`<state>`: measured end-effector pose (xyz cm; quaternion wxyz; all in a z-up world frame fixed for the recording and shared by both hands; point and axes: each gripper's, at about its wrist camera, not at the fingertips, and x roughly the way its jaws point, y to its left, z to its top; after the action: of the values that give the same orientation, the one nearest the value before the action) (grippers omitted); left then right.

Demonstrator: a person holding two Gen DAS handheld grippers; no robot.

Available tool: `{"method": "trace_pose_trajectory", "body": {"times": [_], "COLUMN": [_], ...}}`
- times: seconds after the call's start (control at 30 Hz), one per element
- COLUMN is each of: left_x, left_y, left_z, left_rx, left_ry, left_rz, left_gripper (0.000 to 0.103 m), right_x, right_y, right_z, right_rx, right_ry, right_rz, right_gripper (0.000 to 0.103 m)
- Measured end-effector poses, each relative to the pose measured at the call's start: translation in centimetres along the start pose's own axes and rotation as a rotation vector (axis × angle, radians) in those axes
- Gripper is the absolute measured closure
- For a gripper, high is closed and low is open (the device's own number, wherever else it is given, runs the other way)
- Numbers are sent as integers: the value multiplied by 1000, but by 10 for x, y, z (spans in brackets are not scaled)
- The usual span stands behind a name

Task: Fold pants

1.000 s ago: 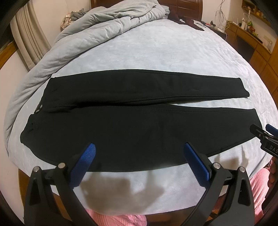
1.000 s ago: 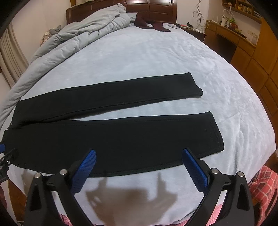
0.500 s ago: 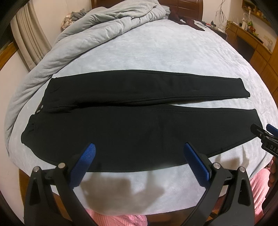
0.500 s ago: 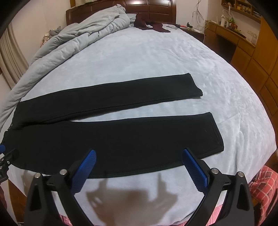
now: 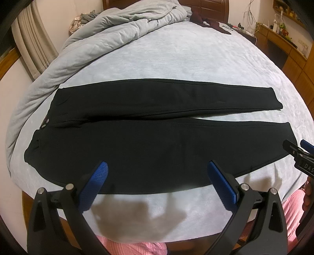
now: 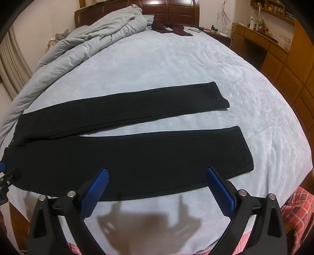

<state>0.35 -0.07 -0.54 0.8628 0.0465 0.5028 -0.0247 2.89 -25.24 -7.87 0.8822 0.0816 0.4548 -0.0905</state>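
Black pants [image 5: 153,137] lie flat and unfolded across the light blue bed, waistband at the left, both legs running right. In the right wrist view the pants [image 6: 137,157] show their two legs apart, hems at the right. My left gripper [image 5: 157,176] is open and empty, hovering above the near edge of the nearer leg. My right gripper [image 6: 157,182] is open and empty above the near edge of the same leg, closer to the hem. The right gripper also shows at the right edge of the left wrist view [image 5: 298,151].
A rumpled grey duvet [image 5: 109,33] lies along the bed's left and far side. Dark red clothing [image 6: 168,27] lies near the wooden headboard [image 6: 172,9]. A wooden desk and cabinets [image 6: 278,53] stand at the right. The bed's near edge is just below the grippers.
The right wrist view has shifted slightly, with the pants a little lower in frame. The pants have not moved and both grippers stay open.
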Motion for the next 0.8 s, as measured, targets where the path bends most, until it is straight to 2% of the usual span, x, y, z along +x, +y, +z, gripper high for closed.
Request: {"method": "trace_pose_trajectory", "body": {"times": [0.23,0.4,0.5,0.57,0.8], "left_x": [1,21,46,56,106], "left_y": [2,15,18,11,-35], "left_z": [1,3,21,38,124], "left_rx": [-3,-58,-89,-73,7], "left_ry": [8,68,127,137,192], "left_rz": [0,-35,-54,-64,-179], "left_gripper": [3,3,3,3,3], "right_x": [5,29,64,87,174], "right_y": [-2,-28,-66,-86,-161], "right_z": [0,21,60,92,187], "right_rx": [7,42,113,95,140], "right_ry": [-4,26,104,125,244], "right_rz": [18,72,136,98,66], "right_gripper": [4,4,4,4,4]}}
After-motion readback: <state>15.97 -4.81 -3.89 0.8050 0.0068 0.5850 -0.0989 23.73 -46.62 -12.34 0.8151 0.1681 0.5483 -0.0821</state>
